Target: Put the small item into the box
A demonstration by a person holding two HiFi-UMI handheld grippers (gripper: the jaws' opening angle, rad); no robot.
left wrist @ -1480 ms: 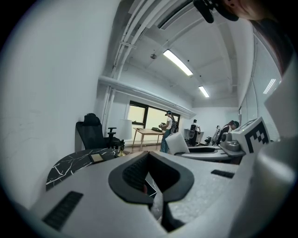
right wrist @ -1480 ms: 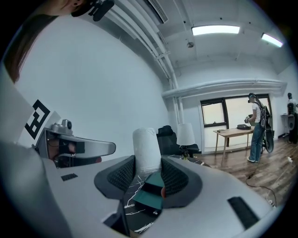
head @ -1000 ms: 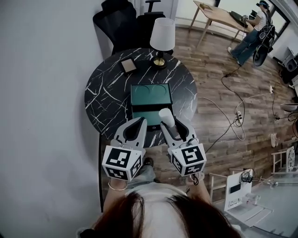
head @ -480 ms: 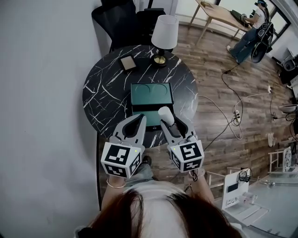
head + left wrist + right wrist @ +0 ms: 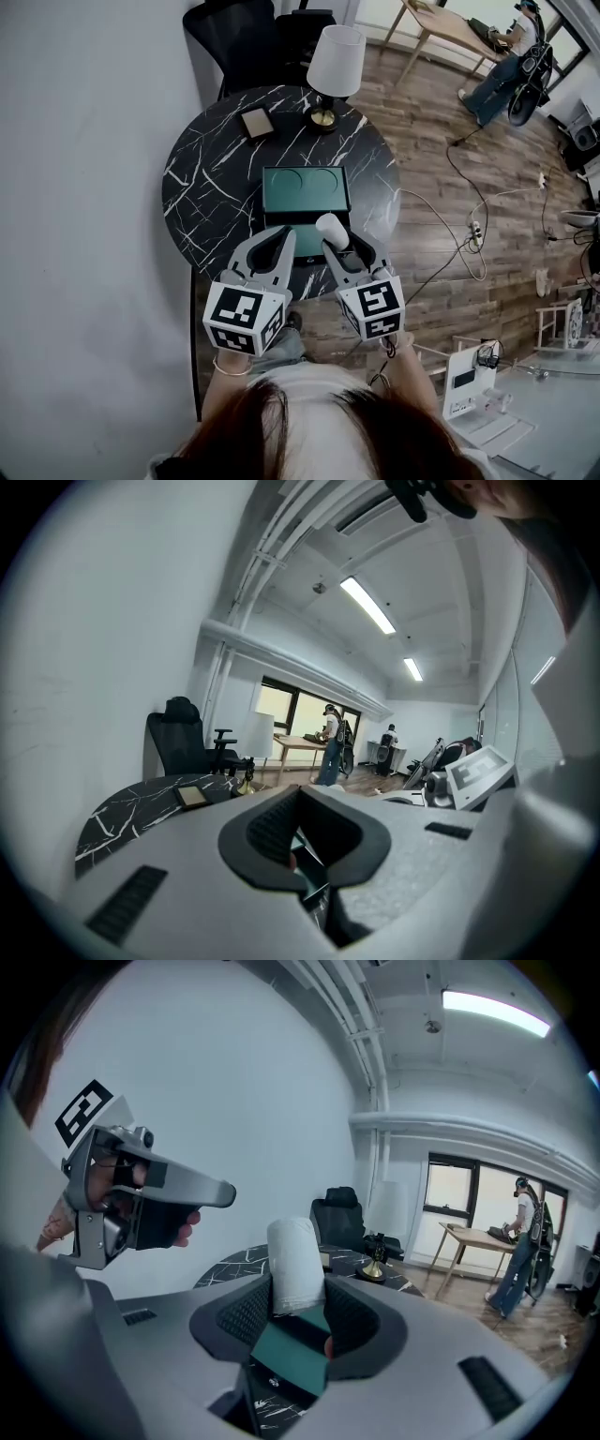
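Observation:
An open dark green box [image 5: 305, 188] lies in the middle of a round black marble table [image 5: 202, 202], its lid folded back away from me. My right gripper [image 5: 339, 246] is shut on a small white cylinder [image 5: 331, 231], which stands upright between the pads over the box's near half [image 5: 281, 222]. In the right gripper view the white cylinder [image 5: 294, 1265] rises between the jaws of the right gripper [image 5: 296, 1290], with green box lining [image 5: 289, 1354] below. My left gripper [image 5: 279, 240] hovers at the table's near edge, left of the box, shut and empty. The left gripper [image 5: 300, 794] sees only a sliver of box.
A table lamp [image 5: 335, 64] with a white shade and a small brown square pad [image 5: 255, 122] stand at the table's far side. A black office chair [image 5: 248, 33] is behind the table. A wall runs along the left. Cables lie on the wood floor [image 5: 450, 216]; a person [image 5: 511, 56] stands far right.
Both grippers have edged a little forward toward the box, the right one carrying the white cylinder and sinking slightly. The box has not moved.

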